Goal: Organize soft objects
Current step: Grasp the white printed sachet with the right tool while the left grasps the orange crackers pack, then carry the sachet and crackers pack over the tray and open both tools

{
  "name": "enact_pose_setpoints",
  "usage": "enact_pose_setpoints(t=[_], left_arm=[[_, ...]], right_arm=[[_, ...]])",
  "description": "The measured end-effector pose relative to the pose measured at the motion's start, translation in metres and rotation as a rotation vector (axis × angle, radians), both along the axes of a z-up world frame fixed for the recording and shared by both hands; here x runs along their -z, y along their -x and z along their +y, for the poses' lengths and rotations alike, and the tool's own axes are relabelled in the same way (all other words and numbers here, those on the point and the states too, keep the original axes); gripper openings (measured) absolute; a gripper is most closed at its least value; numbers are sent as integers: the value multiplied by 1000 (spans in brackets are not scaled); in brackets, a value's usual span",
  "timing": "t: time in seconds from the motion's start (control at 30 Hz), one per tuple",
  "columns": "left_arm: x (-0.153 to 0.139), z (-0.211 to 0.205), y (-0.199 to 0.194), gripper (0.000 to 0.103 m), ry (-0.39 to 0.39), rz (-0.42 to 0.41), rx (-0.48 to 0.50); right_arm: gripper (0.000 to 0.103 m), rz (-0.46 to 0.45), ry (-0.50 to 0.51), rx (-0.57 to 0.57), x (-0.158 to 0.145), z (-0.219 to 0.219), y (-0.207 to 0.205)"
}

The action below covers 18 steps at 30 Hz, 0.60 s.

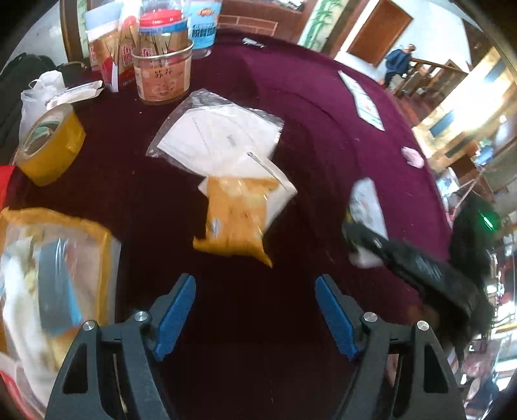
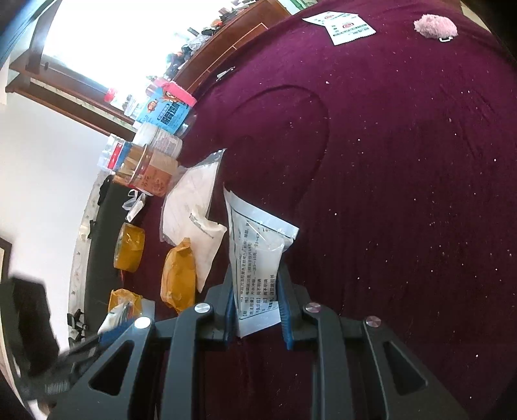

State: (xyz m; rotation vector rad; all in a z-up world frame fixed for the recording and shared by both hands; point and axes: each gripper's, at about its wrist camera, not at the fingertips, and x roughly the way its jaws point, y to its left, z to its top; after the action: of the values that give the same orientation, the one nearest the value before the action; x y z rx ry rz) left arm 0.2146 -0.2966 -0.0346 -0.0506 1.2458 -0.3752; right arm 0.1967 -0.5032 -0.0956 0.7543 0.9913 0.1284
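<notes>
A white printed sachet (image 2: 257, 268) is clamped between the blue pads (image 2: 286, 310) of the right gripper (image 2: 258, 313); its lower end is pinched by the jaws, and the rest stands up and forward from them above the maroon tablecloth (image 2: 404, 161). The left gripper (image 1: 255, 313) is held with its jaws spread wide and nothing between them, above bare cloth. Just ahead of it, apart from its fingers, an orange packet (image 1: 236, 223) is seen lying on the cloth, overlapped at its far end by a clear bag of white masks (image 1: 216, 132). To the left of the left gripper, at the table's edge, an orange-rimmed transparent pouch (image 1: 55, 274) with blurred contents is seen. A roll of yellow tape (image 1: 48, 142) and a round tin (image 1: 161, 76) are placed farther back. A pink fluffy item (image 2: 434, 26) and a white-green sachet (image 2: 349, 27) are seen lying well apart, at the far side.
</notes>
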Motion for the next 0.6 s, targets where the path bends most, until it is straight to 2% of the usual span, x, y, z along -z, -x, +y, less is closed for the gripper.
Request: enact_pose_setpoints(t=[0.27,0.3,0.37,0.4,0.6], left_arm=[[21,-14,-46,77,-49,33,-20],[25,-14,-50,73,-65,37,-37],[34,-11,-58,55,-70,53,-60],[38,-10,-60,52,-65,72,-72],[38,3,-50,48,-43,93,-115]], right_arm=[[21,13,-6,-5,1,0,-1],[21,14,-7,-9,1,1,-1],[21,15,-11,-24,2,2,-2],[21,16,-11,-30,2,3,-2],[21,15,-18,-44,3,3,-2]])
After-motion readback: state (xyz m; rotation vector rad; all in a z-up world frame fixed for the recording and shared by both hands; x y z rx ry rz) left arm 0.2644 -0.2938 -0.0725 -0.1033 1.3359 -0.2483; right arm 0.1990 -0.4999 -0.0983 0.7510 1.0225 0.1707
